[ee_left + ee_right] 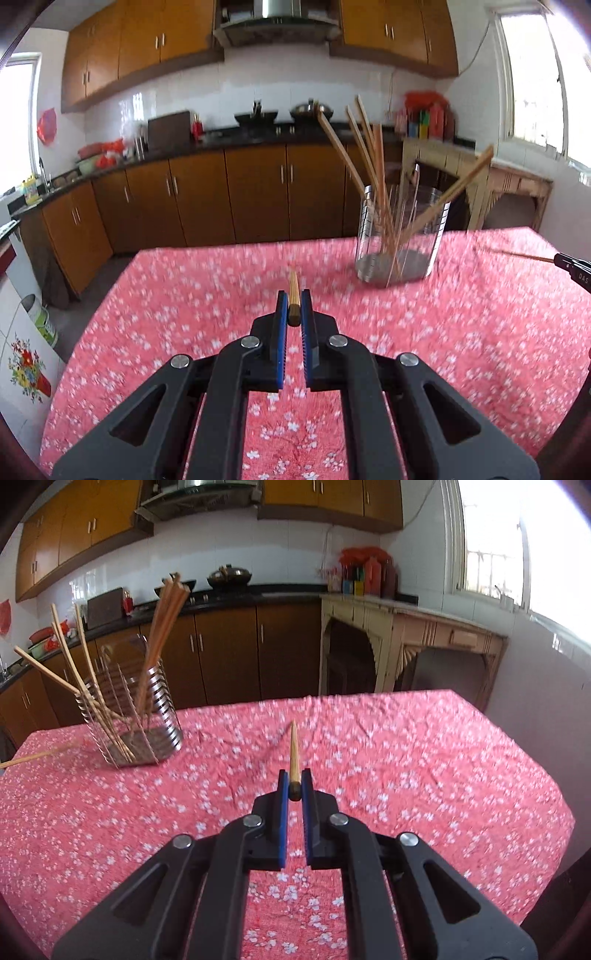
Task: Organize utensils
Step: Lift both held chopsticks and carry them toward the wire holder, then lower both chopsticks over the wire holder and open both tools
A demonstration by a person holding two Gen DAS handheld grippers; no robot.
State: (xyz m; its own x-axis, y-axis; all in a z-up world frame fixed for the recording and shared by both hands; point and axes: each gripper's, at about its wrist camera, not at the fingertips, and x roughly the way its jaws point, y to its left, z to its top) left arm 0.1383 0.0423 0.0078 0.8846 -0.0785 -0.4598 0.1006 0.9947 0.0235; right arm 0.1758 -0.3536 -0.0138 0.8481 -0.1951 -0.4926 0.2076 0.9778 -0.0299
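My left gripper [294, 300] is shut on a wooden chopstick [293, 291] that points forward above the pink flowered tablecloth [184, 295]. My right gripper [294, 780] is shut on another wooden chopstick [294, 751], also pointing forward above the cloth. A round wire utensil holder [400, 236] stands on the table with several chopsticks leaning in it; it is ahead and right of the left gripper, and ahead and left of the right gripper [140, 716]. The right gripper's tip with its chopstick shows at the far right of the left wrist view [574, 267]. The left chopstick's tip shows at the left edge of the right wrist view [33, 757].
The table's far edge [258, 247] faces brown kitchen cabinets [229, 192] with a dark worktop and woks. A pale wooden side table [413, 635] stands at the back right under a bright window. A white appliance with a flower sticker [22, 369] stands left of the table.
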